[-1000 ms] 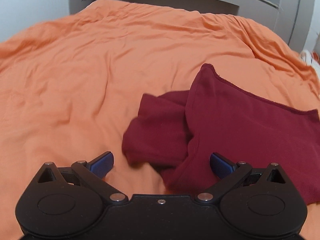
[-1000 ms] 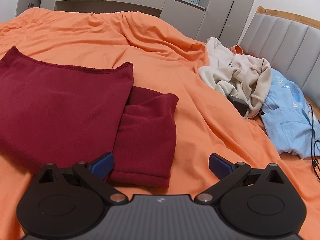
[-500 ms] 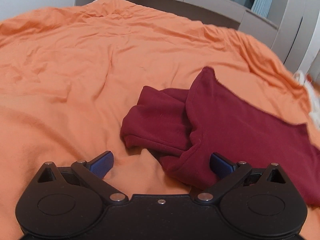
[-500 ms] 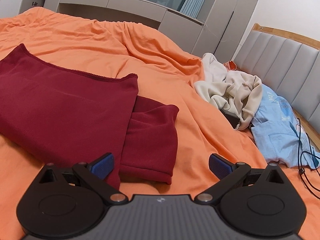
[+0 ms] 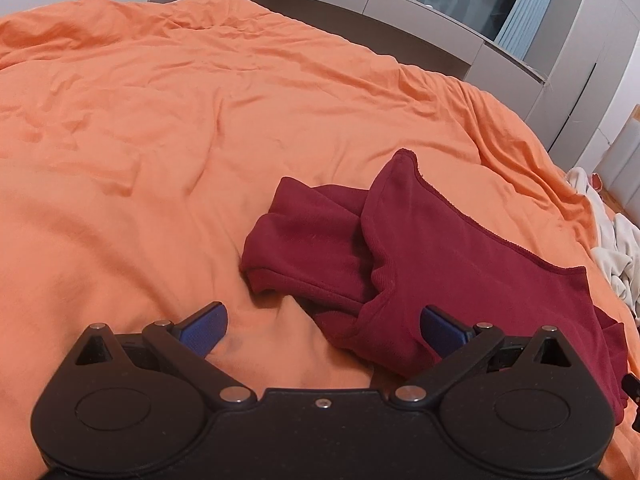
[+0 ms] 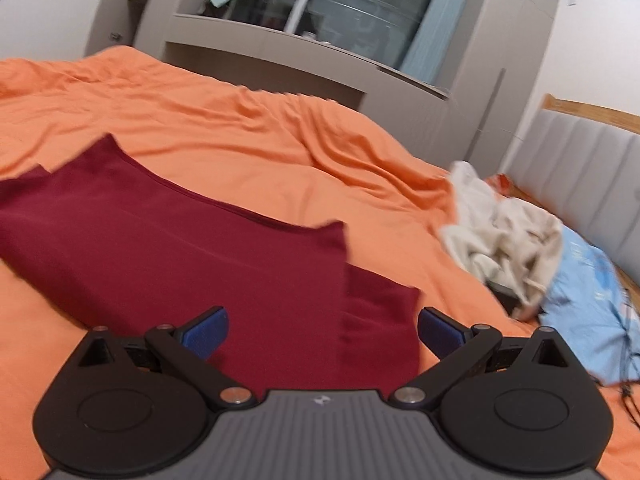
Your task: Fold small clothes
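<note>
A dark red garment [image 5: 460, 264] lies on the orange bedcover [image 5: 160, 140], its body folded flat with a sleeve [image 5: 308, 240] bunched out to the left. My left gripper [image 5: 322, 326] is open and empty, just in front of the garment's near left corner. In the right wrist view the same garment [image 6: 180, 248] lies flat with its other sleeve [image 6: 376, 320] at the right. My right gripper [image 6: 322, 326] is open and empty, over the garment's near edge by that sleeve.
A cream garment [image 6: 508, 240] and a light blue garment [image 6: 588, 304] lie heaped at the right by the grey padded headboard [image 6: 580, 172]. A black cable [image 6: 628, 380] trails near them. Grey cabinets [image 5: 400, 12] and a window stand beyond the bed.
Both grippers have drawn back and tilted up, so more of the room shows. The right view is blurred from motion. The garment has not moved and both grippers stay open.
</note>
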A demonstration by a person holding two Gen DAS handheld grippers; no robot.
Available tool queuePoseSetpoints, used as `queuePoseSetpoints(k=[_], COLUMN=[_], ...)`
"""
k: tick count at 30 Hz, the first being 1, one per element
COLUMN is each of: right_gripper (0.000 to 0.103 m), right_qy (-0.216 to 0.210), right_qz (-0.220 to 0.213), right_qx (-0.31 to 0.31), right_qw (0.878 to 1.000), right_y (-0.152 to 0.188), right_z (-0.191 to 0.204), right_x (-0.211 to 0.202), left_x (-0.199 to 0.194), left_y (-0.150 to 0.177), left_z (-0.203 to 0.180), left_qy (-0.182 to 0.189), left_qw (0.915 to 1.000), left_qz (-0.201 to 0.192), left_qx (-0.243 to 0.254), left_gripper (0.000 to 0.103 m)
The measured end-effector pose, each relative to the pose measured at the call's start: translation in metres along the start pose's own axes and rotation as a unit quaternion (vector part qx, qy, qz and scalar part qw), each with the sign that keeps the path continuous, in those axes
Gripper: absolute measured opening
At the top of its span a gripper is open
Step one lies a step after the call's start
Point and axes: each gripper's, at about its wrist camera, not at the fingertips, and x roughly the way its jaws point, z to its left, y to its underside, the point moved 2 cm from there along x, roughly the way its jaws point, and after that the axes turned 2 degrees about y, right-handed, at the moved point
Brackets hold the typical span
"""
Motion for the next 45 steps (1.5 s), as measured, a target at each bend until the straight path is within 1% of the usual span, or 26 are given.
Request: queuePoseSetpoints(k=[6,8,11,16,22,26,28,31,33,36,39,41,45], right_gripper=[0.103,0.103,0.103,0.103,0.103,0.103,0.103,0.103,0.103,0.103,0.103,0.103,0.103], right_qy=[-0.057,-0.067,-0.081,-0.078,-0.083,-0.08,-0.079,-0.078,-0.078,-0.078,-0.079,-0.079,-0.081], right_qz=[-0.013,-0.008,-0.002,0.021,0.022,0.02,0.019,0.019,0.019,0.019,0.019,0.019,0.021], right_qx=[-0.001,-0.006,-0.007,-0.013,0.008,0.008,0.007,0.006,0.006,0.006,0.006,0.007,0.008], right_qw=[0.998,0.998,0.997,0.997,0.996,0.997,0.997,0.997,0.997,0.997,0.997,0.997,0.997], right_y=[-0.024,-0.03,-0.031,-0.014,-0.002,0.003,0.003,0.003,0.003,0.003,0.003,0.003,0.003], right_z=[0.039,0.053,0.068,0.082,0.081,0.082,0.082,0.082,0.082,0.082,0.082,0.083,0.083], right_x=[0.012,0.021,0.032,0.045,0.047,0.045,0.045,0.045,0.045,0.045,0.046,0.046,0.046], left_x=[0.001,0.001,0.002,0.002,0.002,0.002,0.0,-0.003,-0.004,-0.001,-0.002,-0.007,-0.021], left_y=[0.0,0.0,0.0,0.001,0.001,0.001,0.001,0.0,0.001,0.001,0.001,0.002,0.008], left_z=[0.0,0.0,0.0,0.0,0.0,-0.002,-0.002,-0.003,-0.002,-0.002,-0.004,-0.008,-0.02], left_qy=[-0.003,-0.002,-0.002,-0.004,-0.005,-0.002,0.011,0.054,0.074,0.081,0.101,0.108,0.106], left_qw=[1.0,1.0,1.0,1.0,1.0,1.0,0.9999,0.9985,0.9971,0.9964,0.9942,0.9933,0.9939], left_qz=[0.001,0.001,0.001,0.001,0.0,-0.001,-0.004,-0.006,-0.004,-0.001,-0.001,-0.001,0.001], left_qx=[0.002,0.001,0.001,0.003,0.003,0.005,0.003,-0.01,-0.018,-0.026,-0.036,-0.041,-0.032], left_gripper=[0.103,0.103,0.103,0.103,0.103,0.102,0.103,0.102,0.103,0.102,0.101,0.101,0.101])
